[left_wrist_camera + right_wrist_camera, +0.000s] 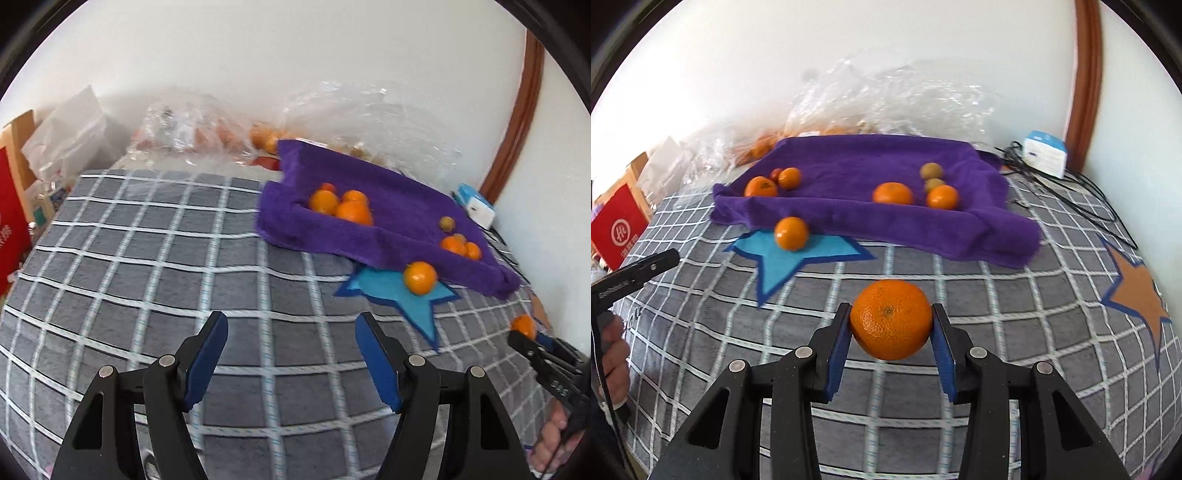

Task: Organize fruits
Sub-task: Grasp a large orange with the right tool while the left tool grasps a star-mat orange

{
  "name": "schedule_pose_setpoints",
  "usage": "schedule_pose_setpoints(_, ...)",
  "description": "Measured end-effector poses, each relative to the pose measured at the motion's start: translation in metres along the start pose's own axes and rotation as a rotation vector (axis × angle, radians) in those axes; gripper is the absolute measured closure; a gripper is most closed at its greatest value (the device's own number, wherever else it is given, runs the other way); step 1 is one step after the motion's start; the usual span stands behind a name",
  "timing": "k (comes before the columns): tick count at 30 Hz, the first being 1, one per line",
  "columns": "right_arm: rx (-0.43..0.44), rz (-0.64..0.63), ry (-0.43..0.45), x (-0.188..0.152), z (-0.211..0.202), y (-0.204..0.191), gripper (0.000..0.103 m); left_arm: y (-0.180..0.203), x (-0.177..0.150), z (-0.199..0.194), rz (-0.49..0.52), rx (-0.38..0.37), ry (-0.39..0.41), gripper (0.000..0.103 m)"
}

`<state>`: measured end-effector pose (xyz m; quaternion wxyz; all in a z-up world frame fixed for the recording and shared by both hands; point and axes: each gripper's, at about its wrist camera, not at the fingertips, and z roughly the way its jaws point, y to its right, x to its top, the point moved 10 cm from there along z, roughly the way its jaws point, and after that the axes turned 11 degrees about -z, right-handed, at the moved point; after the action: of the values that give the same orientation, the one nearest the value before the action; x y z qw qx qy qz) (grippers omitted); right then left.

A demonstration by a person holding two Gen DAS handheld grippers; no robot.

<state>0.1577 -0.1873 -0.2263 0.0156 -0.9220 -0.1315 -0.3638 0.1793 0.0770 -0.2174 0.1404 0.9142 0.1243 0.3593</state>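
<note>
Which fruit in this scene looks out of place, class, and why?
One mandarin sits alone on the blue star patch of the checked blanket, just off the purple towel where the other fruits are gathered. The right gripper holds another mandarin.

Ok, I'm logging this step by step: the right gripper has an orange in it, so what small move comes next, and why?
Probably carry the held orange forward over the purple towel before releasing. The right gripper has its pads pressed on both sides of the fruit, above the checked blanket, short of the towel where the other oranges already lie. The left gripper is open and empty.
</note>
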Motion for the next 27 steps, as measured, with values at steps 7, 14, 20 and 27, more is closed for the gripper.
schedule_pose_setpoints(7, 0.012, 0.119, -0.013, -0.016, 0.003, 0.035, 0.061, 0.058, -0.007, 0.01, 0.082, -0.004, -0.027, 0.033)
schedule_pose_setpoints(14, -0.017, 0.144, 0.003, -0.023, -0.005, 0.057, 0.061, 0.108, -0.013, 0.044, 0.117, 0.024, -0.049, 0.033)
schedule_pose_setpoints(20, -0.017, 0.15, -0.004, -0.026, -0.008, 0.073, 0.061, 0.125, -0.012, 0.067, 0.119, 0.064, -0.064, 0.033)
schedule_pose_setpoints(27, -0.007, 0.163, -0.01, -0.028, -0.001, 0.076, 0.061, 0.127, -0.008, 0.086, 0.089, 0.096, -0.077, 0.038)
